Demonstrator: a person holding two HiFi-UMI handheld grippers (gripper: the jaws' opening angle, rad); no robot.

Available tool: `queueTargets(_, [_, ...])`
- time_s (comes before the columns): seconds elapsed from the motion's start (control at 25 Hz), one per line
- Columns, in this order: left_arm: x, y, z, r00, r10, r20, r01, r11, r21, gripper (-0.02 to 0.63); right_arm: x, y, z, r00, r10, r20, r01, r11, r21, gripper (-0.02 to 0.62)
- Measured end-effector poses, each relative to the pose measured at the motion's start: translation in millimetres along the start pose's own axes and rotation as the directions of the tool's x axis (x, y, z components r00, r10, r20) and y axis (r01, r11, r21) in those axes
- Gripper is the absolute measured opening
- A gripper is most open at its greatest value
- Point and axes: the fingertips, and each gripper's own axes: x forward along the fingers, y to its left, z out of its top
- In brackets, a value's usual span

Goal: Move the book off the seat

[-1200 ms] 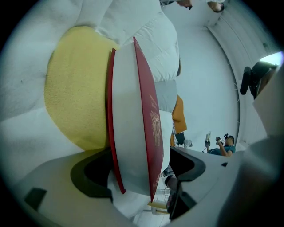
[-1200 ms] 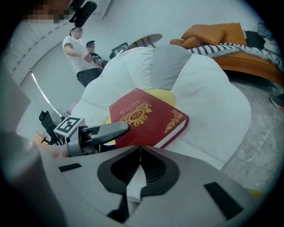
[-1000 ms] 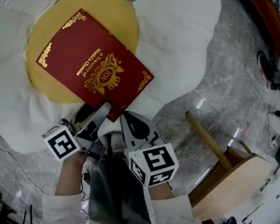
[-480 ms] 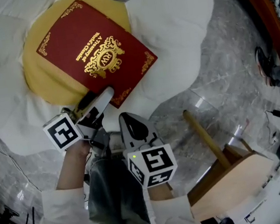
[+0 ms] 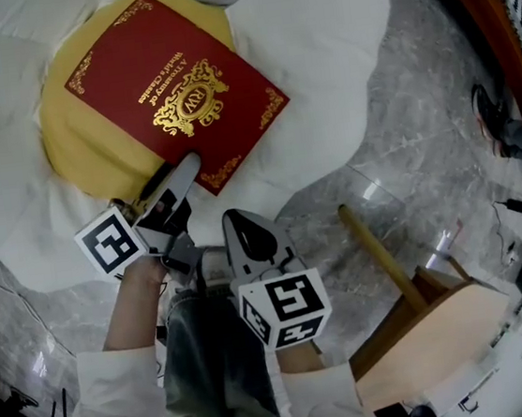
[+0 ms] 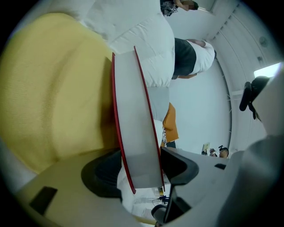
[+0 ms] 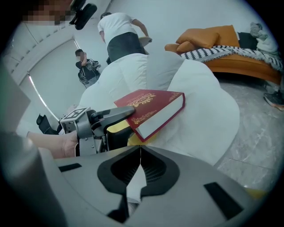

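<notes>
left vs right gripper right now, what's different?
The left gripper has the red book between its jaws, which have just been closing and now press on its covers; the right gripper has its jaws together on nothing. The left gripper reaches onto the yellow seat; the right gripper sits short of the book. Both carry a marker cube.

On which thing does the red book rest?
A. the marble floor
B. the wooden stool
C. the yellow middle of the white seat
C: the red book lies across the seat's yellow middle, its right corner reaching over a white petal.
</notes>
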Motion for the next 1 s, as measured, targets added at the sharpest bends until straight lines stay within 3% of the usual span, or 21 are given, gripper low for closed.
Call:
queueTargets(0.44, [-20.4,-19.7,16.0,1.000,-0.002,0.011,0.002,1.000,-0.003,0.256,-15.1,10.9,17.6,0.999,-0.002,0.051,0.002,1.000,-0.003,0.012])
queueTargets(0.56, [-23.7,-23.3,16.4,1.000,0.006,0.025,-0.005,0.999,-0.038,0.255,-19.4,10.5,24.2,0.998,-0.008,0.063,0.008,1.000,0.005,0.012])
queueTargets(1.0, [-27.2,-41.7,17.3,1.000,0.007,-0.002,-0.007,0.998,-0.055,0.252,-38.4,10.2,55.1,0.992,-0.033,0.124,0.025,0.997,0.072,0.012])
